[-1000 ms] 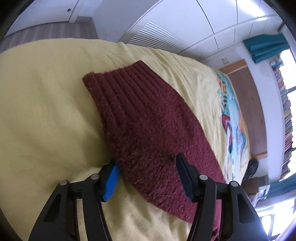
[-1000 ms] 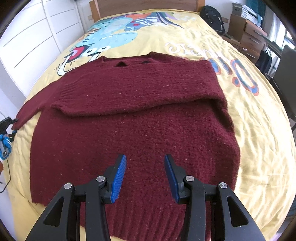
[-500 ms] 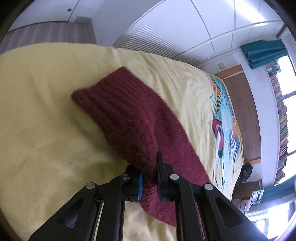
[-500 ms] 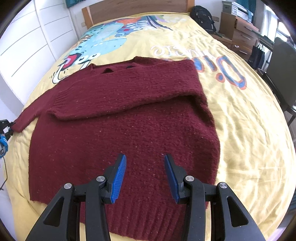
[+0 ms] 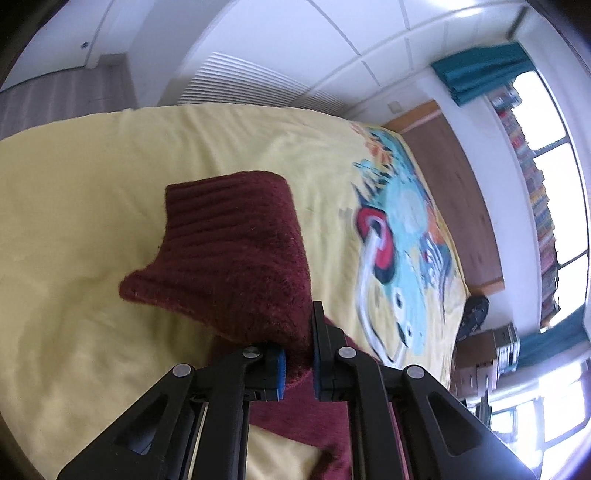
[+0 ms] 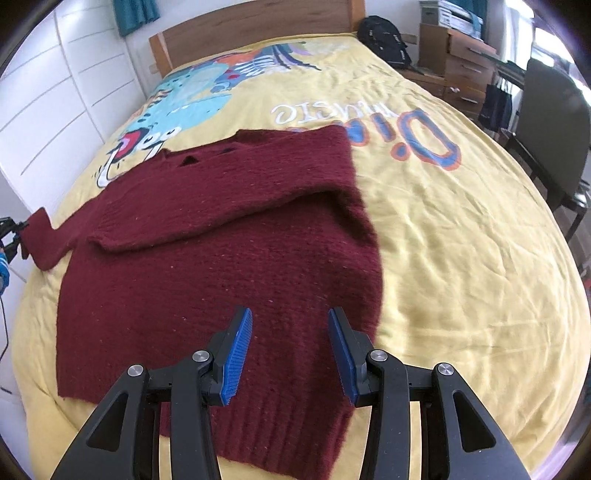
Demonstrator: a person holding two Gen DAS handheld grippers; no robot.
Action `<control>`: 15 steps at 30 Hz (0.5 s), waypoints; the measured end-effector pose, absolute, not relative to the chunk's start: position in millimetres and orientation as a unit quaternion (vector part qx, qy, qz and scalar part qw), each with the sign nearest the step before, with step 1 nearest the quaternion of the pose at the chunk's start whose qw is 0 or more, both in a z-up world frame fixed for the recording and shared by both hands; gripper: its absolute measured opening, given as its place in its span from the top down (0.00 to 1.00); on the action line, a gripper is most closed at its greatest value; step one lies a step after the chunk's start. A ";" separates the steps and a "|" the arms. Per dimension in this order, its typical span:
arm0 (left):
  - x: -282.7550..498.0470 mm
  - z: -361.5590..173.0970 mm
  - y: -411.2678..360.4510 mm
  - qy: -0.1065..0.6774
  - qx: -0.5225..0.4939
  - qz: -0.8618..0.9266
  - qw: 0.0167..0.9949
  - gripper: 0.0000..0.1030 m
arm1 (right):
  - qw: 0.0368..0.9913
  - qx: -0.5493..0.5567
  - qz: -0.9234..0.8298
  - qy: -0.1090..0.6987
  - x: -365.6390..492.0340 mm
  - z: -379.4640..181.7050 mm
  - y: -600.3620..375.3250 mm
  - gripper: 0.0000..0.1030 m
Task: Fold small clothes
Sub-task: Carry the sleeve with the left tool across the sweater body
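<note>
Bedroom, daylit. Wide bed [image 6: 461, 229] under a yellow cover printed with a blue cartoon creature and large lettering. Wooden headboard [image 6: 255, 35] at the far end. White panelled wardrobe doors [image 6: 62, 110] along the left, with a slatted vent panel [image 5: 251, 83] in the left wrist view. Teal curtains [image 5: 480, 72] beside bright, overexposed windows [image 5: 554, 173]; packed bookshelves [image 5: 535, 192] next to them. Black backpack [image 6: 384, 40] at the far right corner of the bed. Wooden drawer unit [image 6: 461, 62] topped with boxes at far right. Dark chair [image 6: 554, 122] on the right. Grey plank floor [image 5: 62, 99] near the wardrobe.
</note>
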State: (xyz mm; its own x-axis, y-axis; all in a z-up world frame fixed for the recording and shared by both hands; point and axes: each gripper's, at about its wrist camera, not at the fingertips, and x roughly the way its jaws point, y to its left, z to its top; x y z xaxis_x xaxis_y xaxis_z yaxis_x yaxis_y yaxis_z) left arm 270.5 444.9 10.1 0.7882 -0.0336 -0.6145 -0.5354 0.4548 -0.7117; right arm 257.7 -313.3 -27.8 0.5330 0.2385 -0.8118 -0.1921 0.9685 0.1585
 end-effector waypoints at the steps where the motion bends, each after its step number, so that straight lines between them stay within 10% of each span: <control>1: 276.0 14.5 437.6 0.287 -0.495 0.150 0.806 0.92 | 0.876 0.030 0.121 0.465 256.6 -27.2 -318.3 0.56; 15: 355.1 47.2 309.3 0.316 -0.460 0.056 0.828 0.92 | 0.880 0.058 0.079 0.464 242.9 -35.2 -385.0 0.56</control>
State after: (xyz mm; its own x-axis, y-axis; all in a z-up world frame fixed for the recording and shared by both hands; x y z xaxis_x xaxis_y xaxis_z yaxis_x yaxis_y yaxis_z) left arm 355.1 309.3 47.2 0.7941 -0.1979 -0.5747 -0.3829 0.5714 -0.7259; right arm 242.9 -385.0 -35.2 0.5559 0.1935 -0.8084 -0.0858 0.9807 0.1758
